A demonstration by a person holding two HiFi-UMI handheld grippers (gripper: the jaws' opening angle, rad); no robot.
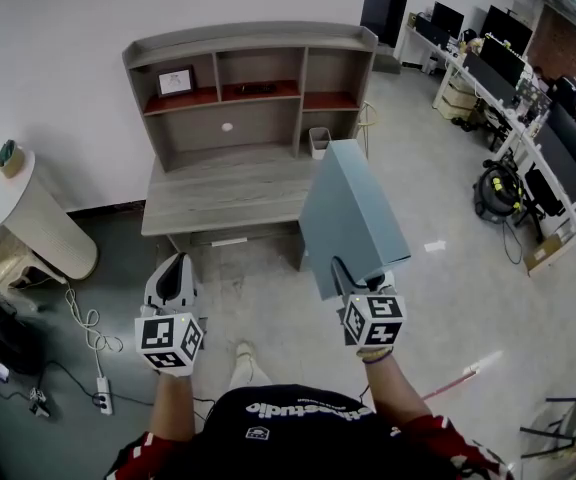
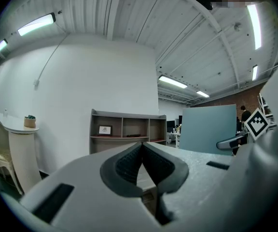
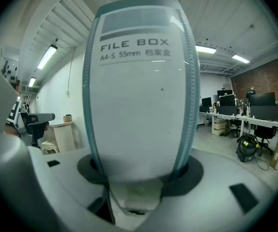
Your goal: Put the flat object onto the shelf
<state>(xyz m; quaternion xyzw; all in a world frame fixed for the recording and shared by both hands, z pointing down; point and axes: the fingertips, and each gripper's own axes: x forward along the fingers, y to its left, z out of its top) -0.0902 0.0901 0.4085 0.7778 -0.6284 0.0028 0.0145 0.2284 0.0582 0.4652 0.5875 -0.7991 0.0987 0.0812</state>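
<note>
Head view: right tool (image 1: pixel 348 271) clamps file box (image 1: pixel 353 213), left tool (image 1: pixel 174 266) closed; framed picture (image 1: pixel 176 80) on shelf (image 1: pixel 253 40).

Floor (image 1: pixel 258 298) before desk (image 1: pixel 208 203) open, straight path. Desk top free across middle; bin (image 1: pixel 319 141) stands at back right. Shelf (image 1: pixel 253 43) upper row: frame (image 1: pixel 176 80) takes left bay, dark flat item (image 1: pixel 258 88) lies in middle bay, right bay (image 1: pixel 330 73) has room. Round table (image 1: pixel 38 218) and cable (image 1: pixel 83 328) crowd left side. Box (image 1: pixel 353 213) screens desk's right corner.
</note>
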